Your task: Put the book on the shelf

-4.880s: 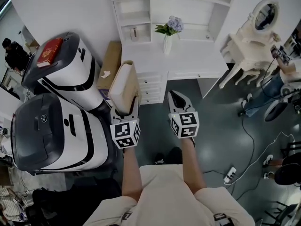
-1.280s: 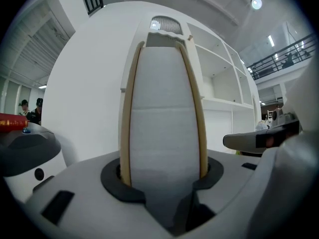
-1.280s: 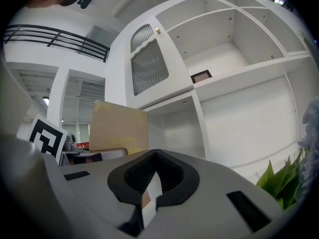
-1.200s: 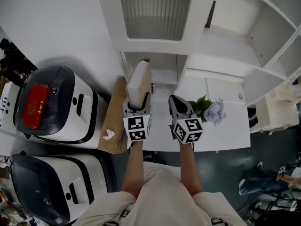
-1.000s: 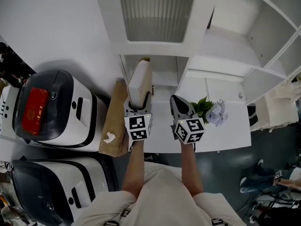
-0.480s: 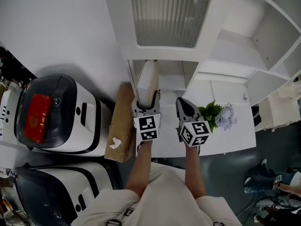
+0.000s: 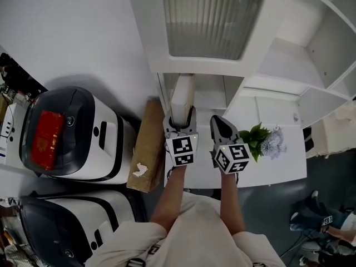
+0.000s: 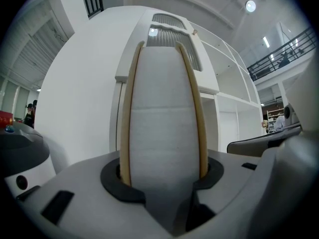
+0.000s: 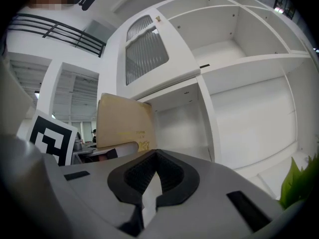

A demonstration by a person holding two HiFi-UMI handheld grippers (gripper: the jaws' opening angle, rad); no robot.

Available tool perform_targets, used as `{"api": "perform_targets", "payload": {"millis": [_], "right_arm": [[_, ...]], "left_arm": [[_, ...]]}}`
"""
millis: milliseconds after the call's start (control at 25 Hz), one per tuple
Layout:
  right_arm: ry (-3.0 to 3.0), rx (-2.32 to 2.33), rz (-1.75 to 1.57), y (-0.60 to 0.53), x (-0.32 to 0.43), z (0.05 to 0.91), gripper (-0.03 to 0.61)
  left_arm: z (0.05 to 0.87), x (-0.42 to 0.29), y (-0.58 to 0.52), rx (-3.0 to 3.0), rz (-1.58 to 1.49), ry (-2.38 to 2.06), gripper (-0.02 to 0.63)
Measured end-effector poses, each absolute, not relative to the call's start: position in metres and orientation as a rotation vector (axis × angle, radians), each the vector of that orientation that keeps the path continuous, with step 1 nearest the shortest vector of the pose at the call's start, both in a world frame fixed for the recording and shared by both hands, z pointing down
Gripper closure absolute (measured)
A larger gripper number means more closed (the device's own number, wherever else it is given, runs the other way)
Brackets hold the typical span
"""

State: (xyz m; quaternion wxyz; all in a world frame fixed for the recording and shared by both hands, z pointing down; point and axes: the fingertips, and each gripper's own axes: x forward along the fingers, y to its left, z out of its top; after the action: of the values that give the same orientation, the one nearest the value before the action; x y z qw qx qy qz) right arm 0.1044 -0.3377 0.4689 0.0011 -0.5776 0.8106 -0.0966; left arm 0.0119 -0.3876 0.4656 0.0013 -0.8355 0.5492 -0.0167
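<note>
Currently held: the book (image 7: 182,96), upright on its edge, page edges facing back between tan covers.
Left gripper (image 7: 181,118): jaws clamped on the book's near end, one pad on each cover.
Right gripper (image 7: 218,121): jaws closed together with nothing between them, just beside the left gripper.
Book's place: its far end is at the mouth of the open compartment (image 7: 204,96) under the ribbed-glass door (image 7: 208,18); whether it touches the shelf cannot be told.
Nearby: flowers (image 7: 266,142) to the right on the white counter (image 7: 278,168); a cardboard box (image 7: 146,143) to the left.
</note>
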Motion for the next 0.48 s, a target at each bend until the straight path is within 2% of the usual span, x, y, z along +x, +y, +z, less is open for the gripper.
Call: {"api": "perform_targets", "payload": {"millis": [480], "right_arm": [[2.644,-1.722,-0.289,-0.363,0.106,0.465,0.554]], "left_arm": [[0.467,0.019,-0.419,-2.535,-0.034,1.865,0.383]]}}
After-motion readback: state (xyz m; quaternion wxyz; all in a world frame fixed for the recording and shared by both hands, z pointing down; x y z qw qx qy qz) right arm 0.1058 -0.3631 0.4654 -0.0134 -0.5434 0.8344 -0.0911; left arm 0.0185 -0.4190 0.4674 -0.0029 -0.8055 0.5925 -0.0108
